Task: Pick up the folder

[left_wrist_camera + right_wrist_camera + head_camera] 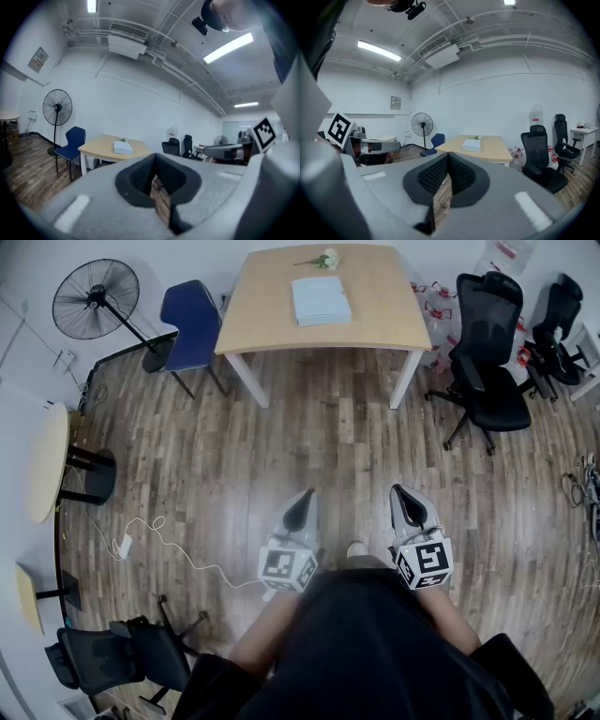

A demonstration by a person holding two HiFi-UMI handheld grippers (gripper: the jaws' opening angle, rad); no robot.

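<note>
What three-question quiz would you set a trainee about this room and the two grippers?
1. True or false: the folder lies on the wooden table.
2. What stands beside the table, on the head view's left? A) blue chair B) sofa C) ladder
3. Fill in: the left gripper and right gripper both have jaws ____, with nothing between them.
Key: 1 true; 2 A; 3 shut.

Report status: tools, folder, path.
Left tool shut, empty. Right tool shut, empty. Folder flat on table across the room, untouched. Nothing in the way.
</note>
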